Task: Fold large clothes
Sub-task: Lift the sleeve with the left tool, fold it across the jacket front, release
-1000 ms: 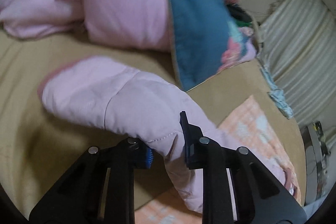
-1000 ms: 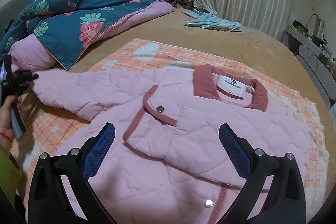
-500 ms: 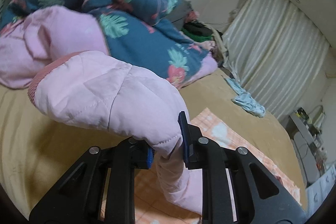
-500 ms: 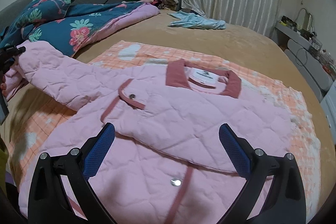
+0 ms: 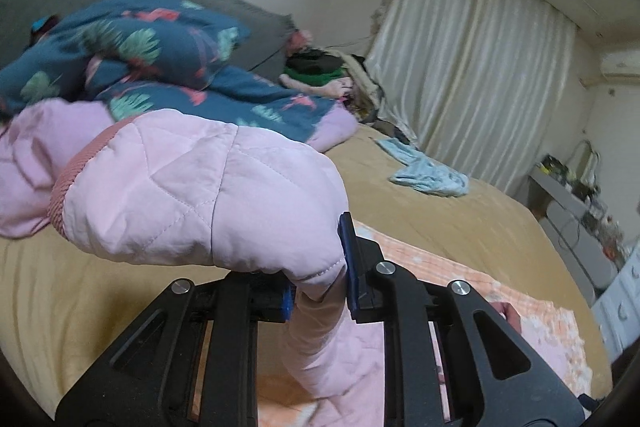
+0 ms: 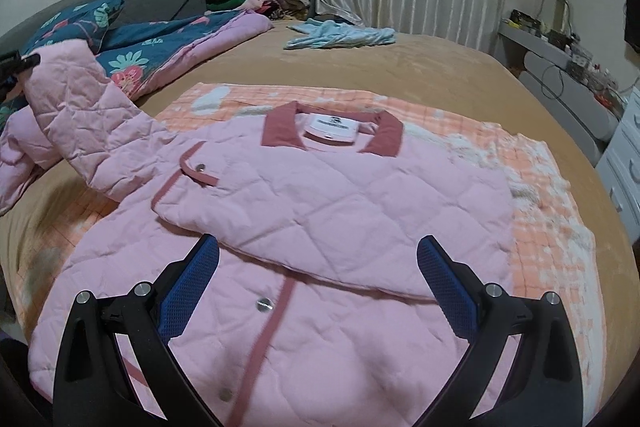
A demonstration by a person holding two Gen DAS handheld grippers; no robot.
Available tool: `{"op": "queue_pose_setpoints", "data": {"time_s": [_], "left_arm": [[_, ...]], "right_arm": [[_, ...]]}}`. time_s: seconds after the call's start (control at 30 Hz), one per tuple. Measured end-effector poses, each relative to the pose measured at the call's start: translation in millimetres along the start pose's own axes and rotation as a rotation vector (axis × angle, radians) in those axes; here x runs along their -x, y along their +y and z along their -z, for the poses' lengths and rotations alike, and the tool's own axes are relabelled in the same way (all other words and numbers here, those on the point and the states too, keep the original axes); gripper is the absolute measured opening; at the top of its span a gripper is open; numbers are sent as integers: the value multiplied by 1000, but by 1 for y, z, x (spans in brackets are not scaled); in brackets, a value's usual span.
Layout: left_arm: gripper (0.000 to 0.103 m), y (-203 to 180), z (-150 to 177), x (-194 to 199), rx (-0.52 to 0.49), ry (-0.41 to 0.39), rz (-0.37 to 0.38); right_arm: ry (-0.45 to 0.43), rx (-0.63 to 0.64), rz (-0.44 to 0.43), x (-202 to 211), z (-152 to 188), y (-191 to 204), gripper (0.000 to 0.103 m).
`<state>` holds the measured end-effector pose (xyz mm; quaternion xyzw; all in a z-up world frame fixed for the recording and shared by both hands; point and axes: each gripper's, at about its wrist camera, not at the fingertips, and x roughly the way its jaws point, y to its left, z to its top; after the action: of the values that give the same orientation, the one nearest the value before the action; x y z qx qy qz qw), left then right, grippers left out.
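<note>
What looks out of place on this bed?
A light blue garment lies crumpled alone on the tan bedspread near the curtains. The floral quilt is bunched up beside the pink jacket, whose one sleeve sticks up, pinched in the left gripper.

The jacket [image 6: 320, 195] is matt pink quilted cloth, stitched in diamonds and lightly creased, with a darker ribbed collar [image 6: 332, 133] and shiny metal snaps [image 6: 264, 304]. It lies on a fuzzy peach-and-white checked blanket [image 6: 540, 227] over a soft, matt tan bedspread [image 6: 440, 67]. The right gripper [image 6: 318, 287] is matt black plastic with bright metal pins and rough blue mesh-textured pads [image 6: 188, 295]; the curtain [image 5: 480, 75] behind is pale cloth with a faint sheen.
</note>
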<state>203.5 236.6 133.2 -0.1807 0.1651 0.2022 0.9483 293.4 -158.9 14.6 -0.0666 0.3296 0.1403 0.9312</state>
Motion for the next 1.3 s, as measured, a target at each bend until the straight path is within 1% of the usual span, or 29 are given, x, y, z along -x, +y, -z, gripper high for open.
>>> {"op": "queue_pose_setpoints", "data": {"time_s": [0.13,0.3,0.47,0.57,0.8,0.93,1.1,1.23,1.3], "left_arm": [[11,-37,4,4,-66,-9,15],[11,-74,12,6,-133,-11,41],[11,-114,23,7,-222,-23,54],[11,-137,32,6,-260,-18,80],[10,-184,59,0,-342,9,145],[10,-215,87,0,-404,29,189],[9,-251,128,-7,-506,77,243],[8,-272,161,-12,-584,121,270],[8,-282,180,-14,-642,137,275]], "right_arm": [[-11,-18,18,6,10,-18,99],[-13,-50,44,8,22,-39,99],[-11,-103,39,9,36,-60,99],[-7,-121,43,9,41,-69,99],[-44,-174,108,14,42,-97,99],[-54,-216,121,18,44,-115,99],[-50,-240,138,14,46,-127,99],[-47,-259,154,12,48,-138,99],[-49,-276,158,13,48,-143,99]]}}
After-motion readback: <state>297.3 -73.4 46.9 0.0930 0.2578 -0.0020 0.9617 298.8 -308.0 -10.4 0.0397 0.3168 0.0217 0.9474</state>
